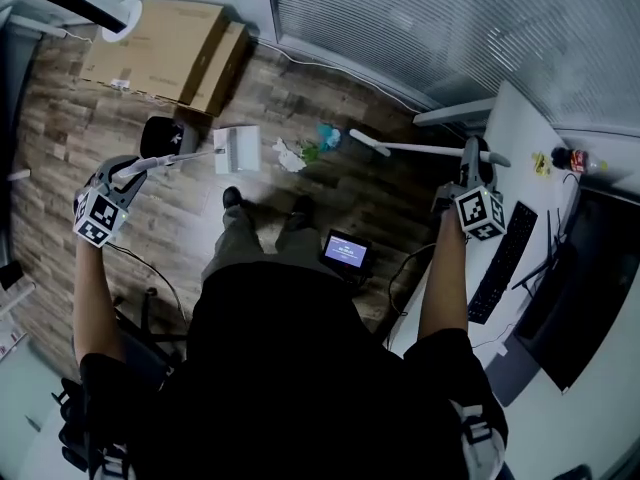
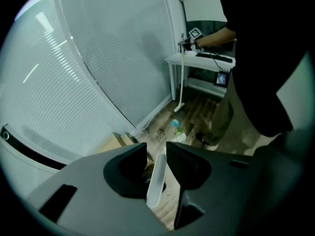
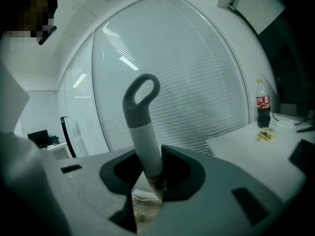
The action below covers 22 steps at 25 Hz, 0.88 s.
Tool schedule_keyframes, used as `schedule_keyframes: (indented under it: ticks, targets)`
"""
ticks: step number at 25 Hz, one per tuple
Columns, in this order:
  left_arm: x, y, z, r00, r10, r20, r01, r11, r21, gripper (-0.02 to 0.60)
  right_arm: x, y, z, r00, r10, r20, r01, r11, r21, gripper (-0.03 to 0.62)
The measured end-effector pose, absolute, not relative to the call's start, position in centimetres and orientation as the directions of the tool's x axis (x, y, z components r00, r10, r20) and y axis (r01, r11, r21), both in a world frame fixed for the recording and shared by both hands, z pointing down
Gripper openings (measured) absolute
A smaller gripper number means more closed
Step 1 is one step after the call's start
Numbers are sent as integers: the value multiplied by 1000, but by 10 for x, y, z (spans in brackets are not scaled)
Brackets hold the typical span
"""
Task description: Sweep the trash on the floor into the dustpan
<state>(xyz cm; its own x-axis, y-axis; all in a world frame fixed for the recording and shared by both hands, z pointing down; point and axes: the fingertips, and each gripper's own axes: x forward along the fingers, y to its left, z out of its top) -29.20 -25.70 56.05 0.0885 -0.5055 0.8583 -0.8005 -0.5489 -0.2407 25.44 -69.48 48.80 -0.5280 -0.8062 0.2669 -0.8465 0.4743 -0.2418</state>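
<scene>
White dustpan [image 1: 237, 149] down by the wood floor [image 1: 60, 168], long pale handle slanting up between the jaws of the left gripper [image 1: 130, 171]. Just beside it, crumpled white and blue-green trash [image 1: 289, 155]. White broom [image 1: 400, 148] with grey loop end, head near the trash, stick clamped in the right gripper [image 1: 468, 160].

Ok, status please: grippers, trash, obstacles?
Left gripper open, dustpan handle loose between jaws. Right gripper shut on broom handle. Trash on floor between dustpan and broom head. Shoes nearby.
</scene>
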Motion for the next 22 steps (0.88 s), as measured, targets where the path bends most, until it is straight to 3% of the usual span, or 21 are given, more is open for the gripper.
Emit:
schedule_keyframes:
  ticks: [9,14,22]
  targets:
    - [-338,-227,631,175,-212,962,-636,-770,-54,202,201,-680,579,-486,-789,375,-871,473,-134,93]
    - [-333,-230,632,271,-226,936,-594,-804,-23,207,127,-650,589,-561,-751,349,-818,568,-92,92]
    - [-321,-217,645,338,-127,933,-509,-858,68,203,85,-624,603,-529,-742,412,-836,539,-102,94]
